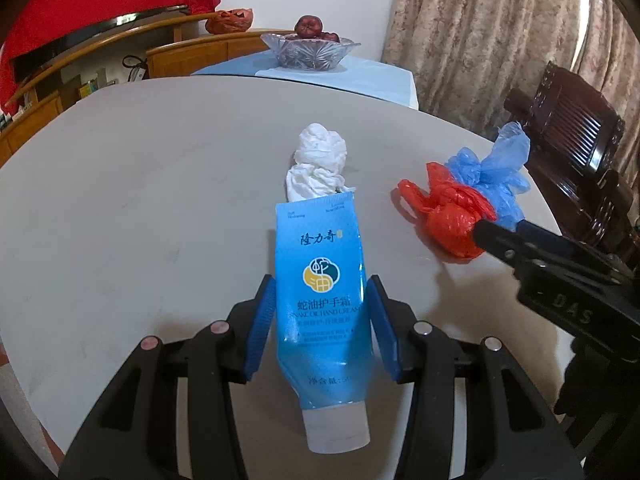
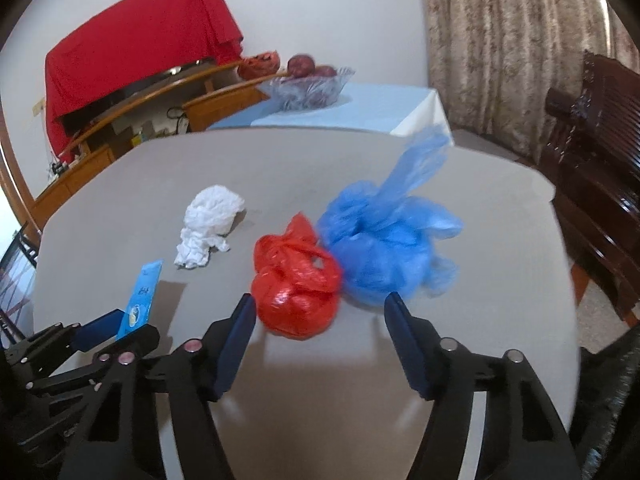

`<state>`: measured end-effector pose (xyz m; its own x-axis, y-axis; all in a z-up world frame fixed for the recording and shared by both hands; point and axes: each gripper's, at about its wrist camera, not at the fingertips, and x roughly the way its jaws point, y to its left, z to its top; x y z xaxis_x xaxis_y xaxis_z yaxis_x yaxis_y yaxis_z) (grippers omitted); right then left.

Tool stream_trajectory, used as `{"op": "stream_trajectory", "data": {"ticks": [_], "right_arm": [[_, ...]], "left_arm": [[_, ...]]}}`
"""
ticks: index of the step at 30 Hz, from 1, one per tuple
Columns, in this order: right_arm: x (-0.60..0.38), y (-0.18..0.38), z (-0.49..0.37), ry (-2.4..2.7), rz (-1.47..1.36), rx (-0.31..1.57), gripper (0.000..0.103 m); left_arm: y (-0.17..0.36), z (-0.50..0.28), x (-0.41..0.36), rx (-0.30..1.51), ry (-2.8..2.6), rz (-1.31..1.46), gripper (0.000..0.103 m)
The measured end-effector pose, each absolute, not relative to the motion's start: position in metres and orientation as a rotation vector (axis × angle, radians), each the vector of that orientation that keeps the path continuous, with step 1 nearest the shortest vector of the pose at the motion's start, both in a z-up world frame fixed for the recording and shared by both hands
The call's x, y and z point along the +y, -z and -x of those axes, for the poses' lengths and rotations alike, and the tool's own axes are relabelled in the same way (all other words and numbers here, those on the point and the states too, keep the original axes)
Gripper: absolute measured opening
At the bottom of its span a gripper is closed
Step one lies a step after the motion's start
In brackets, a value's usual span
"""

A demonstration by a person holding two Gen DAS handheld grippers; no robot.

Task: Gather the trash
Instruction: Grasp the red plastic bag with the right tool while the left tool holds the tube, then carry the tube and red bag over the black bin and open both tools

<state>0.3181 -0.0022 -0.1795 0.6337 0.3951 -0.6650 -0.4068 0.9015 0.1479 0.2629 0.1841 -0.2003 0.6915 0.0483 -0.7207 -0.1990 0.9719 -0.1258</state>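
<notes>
Hand cream tube (image 1: 322, 304) is clamped mid-body in my left gripper (image 1: 322, 320), cap toward me; soft, slick plastic, so I judge the flat middle holds best. Red bag (image 2: 296, 280) lies at 12 o'clock of my right gripper (image 2: 320, 312), jaws apart, nothing gripped. Light, crinkly; I would pinch its knot. Blue bag (image 2: 384, 248) touches it at 2 o'clock; crumpled tissue (image 2: 208, 224) at 10 on the table (image 2: 500, 240).

Blue tube (image 1: 322, 292) upright, crumpled tissue (image 1: 320, 164), seemingly knotted bags (image 2: 296, 280)
</notes>
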Motion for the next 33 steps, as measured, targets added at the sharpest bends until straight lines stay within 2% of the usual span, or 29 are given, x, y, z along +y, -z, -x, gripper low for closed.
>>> {"op": "stream_trajectory", "data": {"ticks": [6,7,9,15,33], "right_arm": [[0.013,0.181,-0.325,-0.459,0.047,0.782,0.064],[0.016,0.182,-0.327,-0.462,0.051,0.792,0.062],[0.019,0.184,-0.329,-0.477,0.055,0.811,0.049],[0.018,0.181,-0.324,-0.483,0.041,0.798,0.041],[-0.040,0.144,-0.272,-0.459,0.003,0.718,0.040]], "left_arm": [[0.204,-0.265,0.187,0.808,-0.127,0.224,0.045],[0.204,-0.265,0.187,0.809,-0.126,0.223,0.045],[0.204,-0.265,0.187,0.809,-0.125,0.222,0.045],[0.203,-0.264,0.188,0.799,-0.131,0.217,0.045],[0.174,-0.244,0.157,0.763,-0.047,0.186,0.044]]}}
